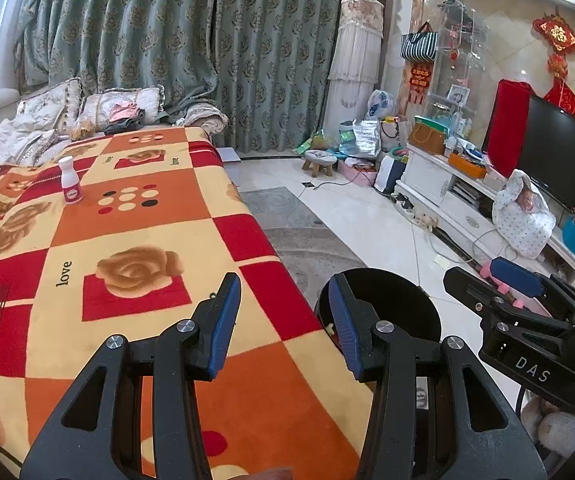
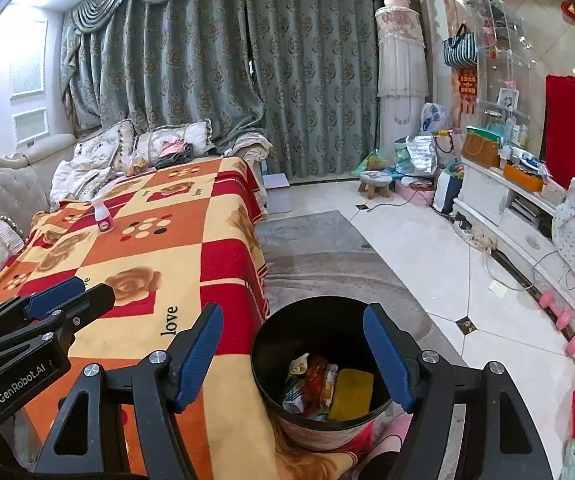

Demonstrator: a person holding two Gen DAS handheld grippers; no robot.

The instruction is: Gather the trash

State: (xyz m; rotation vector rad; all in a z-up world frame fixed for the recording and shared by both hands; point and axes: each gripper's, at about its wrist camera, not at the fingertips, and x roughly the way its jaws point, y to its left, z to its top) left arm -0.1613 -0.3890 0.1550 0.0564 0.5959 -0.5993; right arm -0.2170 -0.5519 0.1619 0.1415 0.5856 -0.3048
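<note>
A small white bottle with a pink label (image 1: 70, 181) stands upright on the far left of the patterned blanket (image 1: 135, 240); it also shows in the right wrist view (image 2: 102, 213). A black trash bin (image 2: 323, 364) stands on the floor beside the blanket edge and holds wrappers and a yellow sponge (image 2: 353, 394); its rim shows in the left wrist view (image 1: 391, 308). My left gripper (image 1: 285, 320) is open and empty over the blanket's near edge. My right gripper (image 2: 293, 356) is open and empty above the bin.
A grey rug (image 2: 311, 248) lies on the tiled floor. A white TV cabinet (image 2: 499, 204) with clutter and a TV (image 1: 559, 156) line the right wall. A small stool (image 2: 375, 184), bags and pink dumbbells (image 2: 567, 328) lie on the floor. Pillows (image 1: 51, 108) lie beyond the blanket.
</note>
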